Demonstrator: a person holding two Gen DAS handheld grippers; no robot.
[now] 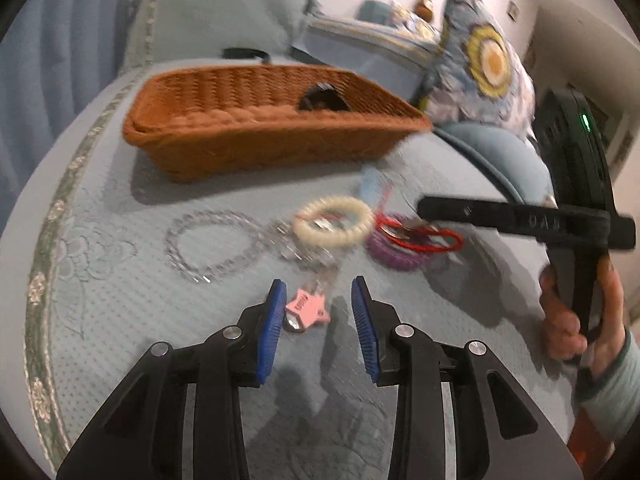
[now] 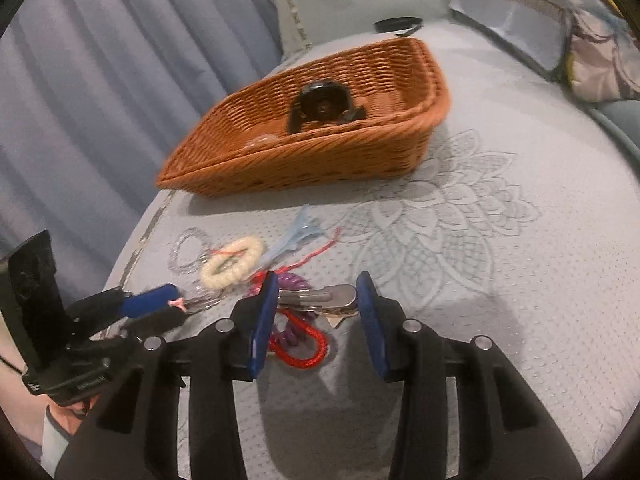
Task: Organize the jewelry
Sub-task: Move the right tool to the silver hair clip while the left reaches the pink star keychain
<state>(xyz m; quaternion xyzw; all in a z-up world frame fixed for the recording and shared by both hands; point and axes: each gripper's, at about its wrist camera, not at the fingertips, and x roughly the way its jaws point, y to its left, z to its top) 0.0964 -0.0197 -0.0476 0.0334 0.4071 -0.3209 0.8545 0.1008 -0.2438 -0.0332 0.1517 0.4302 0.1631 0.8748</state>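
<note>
— Jewelry's scattered on the quilted bedspread [image 2: 500,280], short of the wicker basket [image 2: 320,160]. Which piece is yours?

— Your right gripper [image 2: 316,300] has its blue pads spread, and the silver metal clip [image 2: 332,295] lies crosswise between the tips, long axis running pad to pad. I'd judge you'll need to turn or grip it by the ends.

— And the left?

— Your left gripper [image 1: 318,300] is spread too, with the pink star tag [image 1: 306,308] just beside its left pad, on a keyring. Nothing is pinched.

— The rest?

— Ribbed cream bracelet [image 1: 332,220], purple coil band [image 1: 392,252] under a red cord [image 1: 436,238], clear bead strand [image 1: 208,244]. Something dark [image 2: 324,106] already sits in the basket.
</note>
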